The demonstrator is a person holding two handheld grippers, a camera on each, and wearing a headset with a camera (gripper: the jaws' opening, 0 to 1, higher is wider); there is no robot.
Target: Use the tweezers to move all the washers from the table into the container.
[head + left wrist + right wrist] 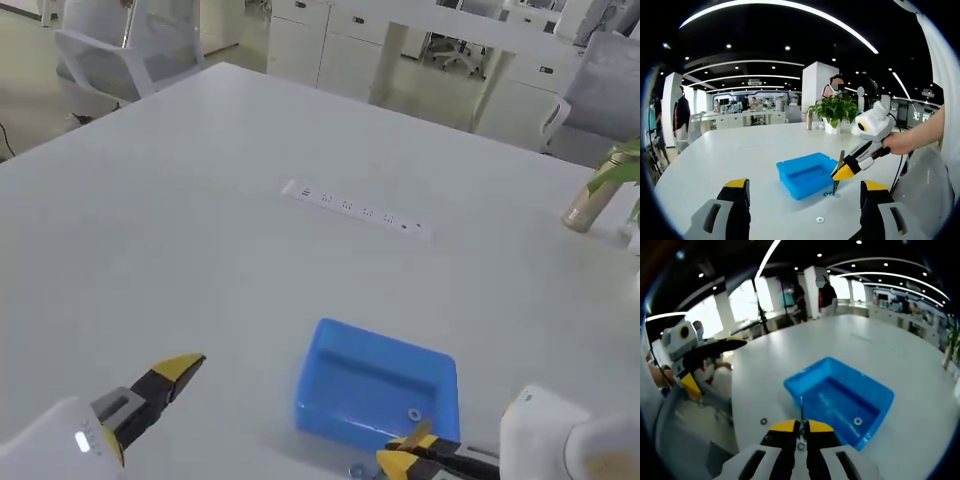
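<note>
Right tool clamped shut on tweezers. Tweezers' long axis pointed toward blue container. Tips sat over washer on table, just beside container's near wall. Second washer lay inside. Left tool wide open, empty, farther off.

The left gripper is held low and level, its two yellow-tipped jaws spread wide apart. The right gripper is clasped at the back by a hand and is tilted downward, nose first. Its jaws are pressed together on the tweezers, which are carried upright with the tips pointed down
</note>
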